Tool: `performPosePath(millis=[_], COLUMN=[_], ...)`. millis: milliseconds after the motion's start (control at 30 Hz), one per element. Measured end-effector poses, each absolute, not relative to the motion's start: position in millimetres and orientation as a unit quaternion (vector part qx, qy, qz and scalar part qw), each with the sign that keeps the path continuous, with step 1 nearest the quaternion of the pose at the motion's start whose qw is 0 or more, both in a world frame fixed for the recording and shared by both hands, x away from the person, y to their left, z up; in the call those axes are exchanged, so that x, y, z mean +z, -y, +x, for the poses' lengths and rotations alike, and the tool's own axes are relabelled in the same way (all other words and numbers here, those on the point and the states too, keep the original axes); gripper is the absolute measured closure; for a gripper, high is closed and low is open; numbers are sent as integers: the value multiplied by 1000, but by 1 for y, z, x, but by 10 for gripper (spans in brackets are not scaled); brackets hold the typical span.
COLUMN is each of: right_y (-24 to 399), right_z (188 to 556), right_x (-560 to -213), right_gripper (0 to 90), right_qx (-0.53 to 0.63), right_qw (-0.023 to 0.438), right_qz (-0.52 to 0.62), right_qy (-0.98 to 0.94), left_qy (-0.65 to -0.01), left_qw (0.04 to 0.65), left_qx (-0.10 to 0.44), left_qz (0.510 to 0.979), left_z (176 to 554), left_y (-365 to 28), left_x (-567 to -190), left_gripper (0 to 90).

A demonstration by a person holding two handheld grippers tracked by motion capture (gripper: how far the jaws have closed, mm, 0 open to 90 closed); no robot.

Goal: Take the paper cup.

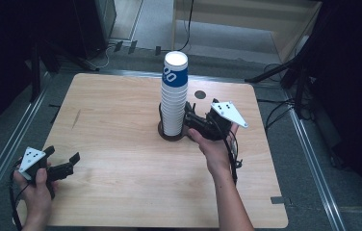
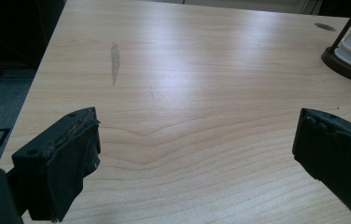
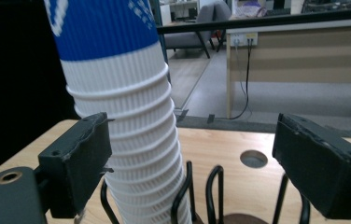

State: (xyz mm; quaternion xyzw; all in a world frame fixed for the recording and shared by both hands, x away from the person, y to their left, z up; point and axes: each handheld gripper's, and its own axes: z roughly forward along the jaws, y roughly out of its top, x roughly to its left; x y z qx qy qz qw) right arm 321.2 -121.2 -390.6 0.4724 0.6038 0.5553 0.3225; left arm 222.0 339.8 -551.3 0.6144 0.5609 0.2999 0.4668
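A tall stack of paper cups (image 1: 174, 96) stands in a dark wire cup holder (image 1: 172, 133) just above the middle of the high view, on the wooden table (image 1: 121, 159). The stack is ribbed and white, with the top cup banded blue.

The right gripper (image 1: 192, 118) sits just to the right of the stack, near its lower part, pointing toward it. In the right gripper view its jaws stand apart – the left one is right beside the stack (image 3: 131, 130), seemingly at its ribbed side, while the right one hangs in open air, well clear of the cups. Nothing is clamped between them. The holder's black wire loops (image 3: 201, 196) rise at the bottom centre of that view.

The left gripper (image 1: 65, 163) rests at the lower left of the high view, well apart from the cups. Its jaws are spread wide over bare wood (image 2: 187, 93) – with nothing between them.
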Motion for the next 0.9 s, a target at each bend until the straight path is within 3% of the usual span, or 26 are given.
performPosePath(millis=[667,900], right_y=[83,71], right_z=[340,351], right_x=[-374,-374], right_gripper=[122,84], right_qx=[582,573], right_qw=[343,340], right_qz=[433,436], right_qy=[-597,-605], left_qy=[-561,-562], left_qw=[471,472], left_qx=[296,294], left_qz=[613,612], left_z=[223,223], left_y=[-340,-341], left_x=[-551,-551], left_gripper=[18,18])
